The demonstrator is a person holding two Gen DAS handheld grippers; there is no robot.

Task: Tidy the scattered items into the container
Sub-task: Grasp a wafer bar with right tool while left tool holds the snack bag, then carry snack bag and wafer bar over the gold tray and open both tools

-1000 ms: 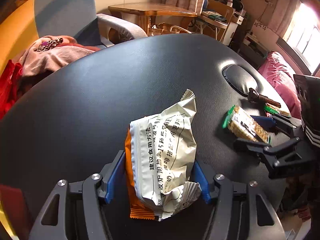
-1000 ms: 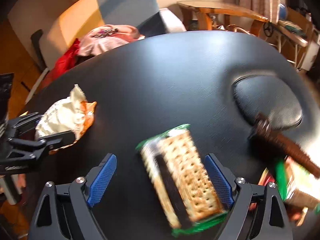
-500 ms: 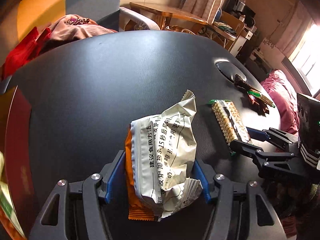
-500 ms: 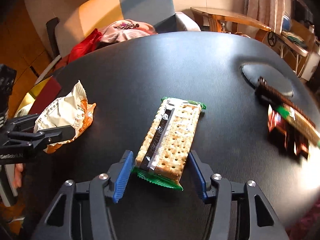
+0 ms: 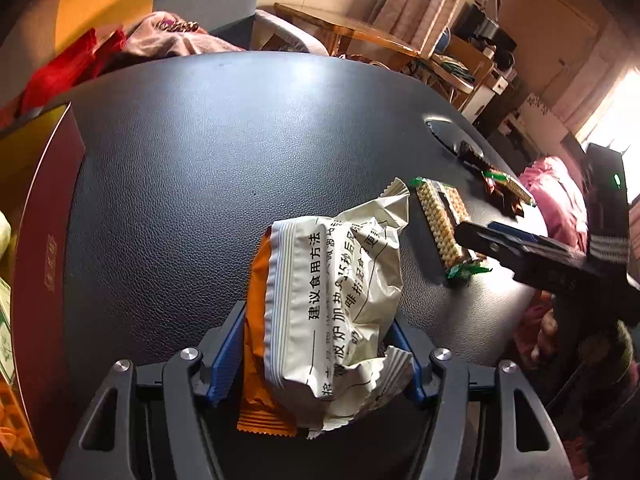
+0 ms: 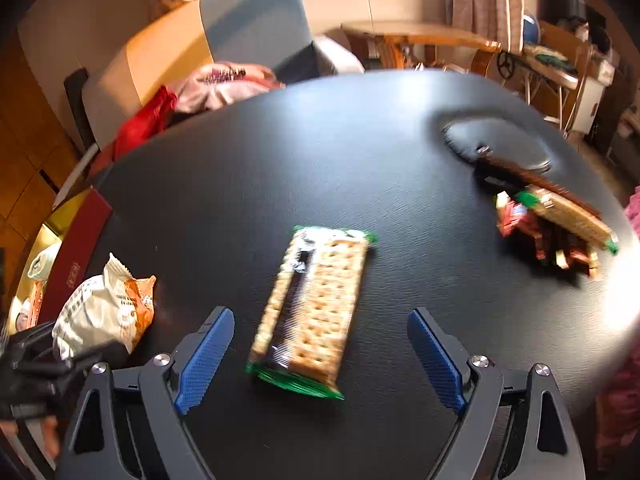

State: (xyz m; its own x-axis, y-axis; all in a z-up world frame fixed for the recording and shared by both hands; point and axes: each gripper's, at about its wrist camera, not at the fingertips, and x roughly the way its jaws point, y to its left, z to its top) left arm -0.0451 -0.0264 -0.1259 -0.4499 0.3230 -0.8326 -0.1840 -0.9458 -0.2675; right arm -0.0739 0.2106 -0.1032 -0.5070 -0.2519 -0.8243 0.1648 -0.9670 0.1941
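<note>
My left gripper (image 5: 316, 356) is shut on a white and orange snack bag (image 5: 332, 300), held over the black leather table (image 5: 192, 184); the bag also shows in the right wrist view (image 6: 104, 312). A green-edged cracker pack (image 6: 312, 312) lies flat on the table between the blue pads of my right gripper (image 6: 320, 356), which is open and not touching it. The cracker pack shows in the left wrist view (image 5: 444, 220) too. A dark red box (image 5: 44, 248), the container, stands at the table's left edge with some packets inside.
More snack packs (image 6: 560, 224) lie piled at the right of the table beside an oval dent (image 6: 500, 144). An armchair with clothes (image 6: 224, 80) stands behind the table. A wooden table (image 5: 348, 32) and shelves stand further back.
My right gripper was closed around the cracker pack half a second ago; its jaws now stand wide apart and the pack lies on the table. My left gripper has carried the snack bag leftward, toward the red box.
</note>
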